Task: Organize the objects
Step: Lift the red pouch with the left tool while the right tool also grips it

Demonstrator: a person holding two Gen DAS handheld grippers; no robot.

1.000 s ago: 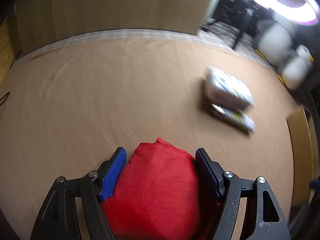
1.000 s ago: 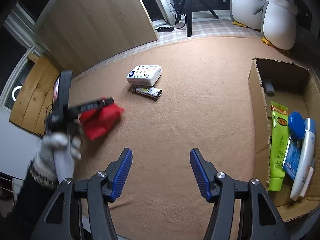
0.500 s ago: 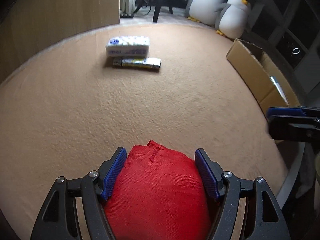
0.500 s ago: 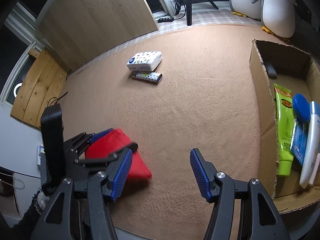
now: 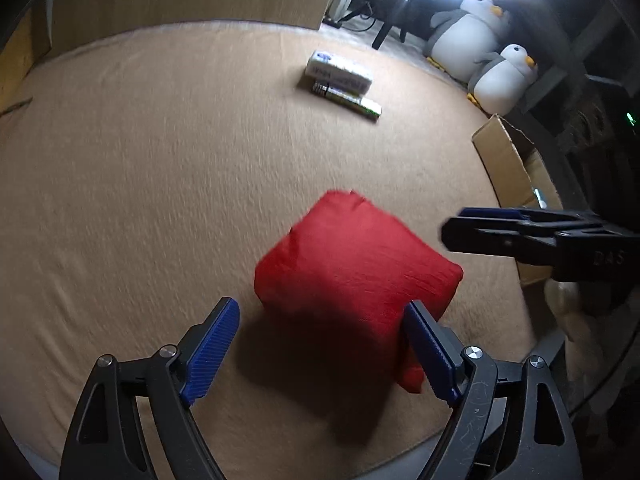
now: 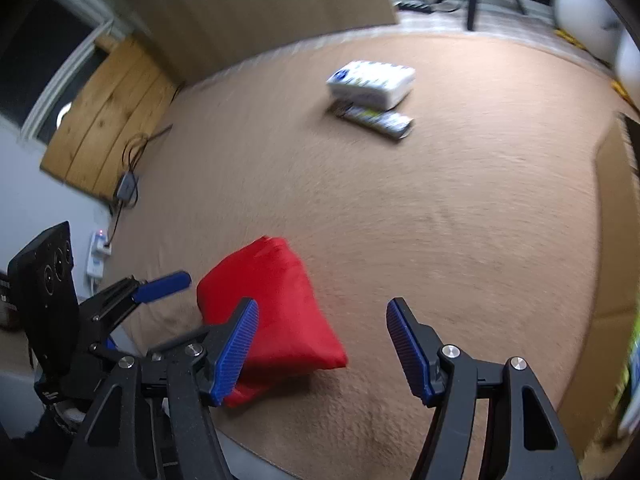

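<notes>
Tan carpeted counter, wood panels behind, plush penguins at the far edge. Cardboard box on the right side.

Red pouch lies on the counter, near edge, toward the box side. Left hand-held gripper: jaws spread wide, nothing held; its right pad sits just beside or touching the pouch, cannot tell which. Right hand-held gripper: also spread, empty, the pouch partly behind its left finger.

White pack and a slim packet just beside it, well apart from the pouch.

Judgement: a handover across to the right hand-held gripper, box next. To do well: centre the jaws over the pouch's bulk, not a corner; soft fabric will sag, so pinch deep. Move the left one clear first.
</notes>
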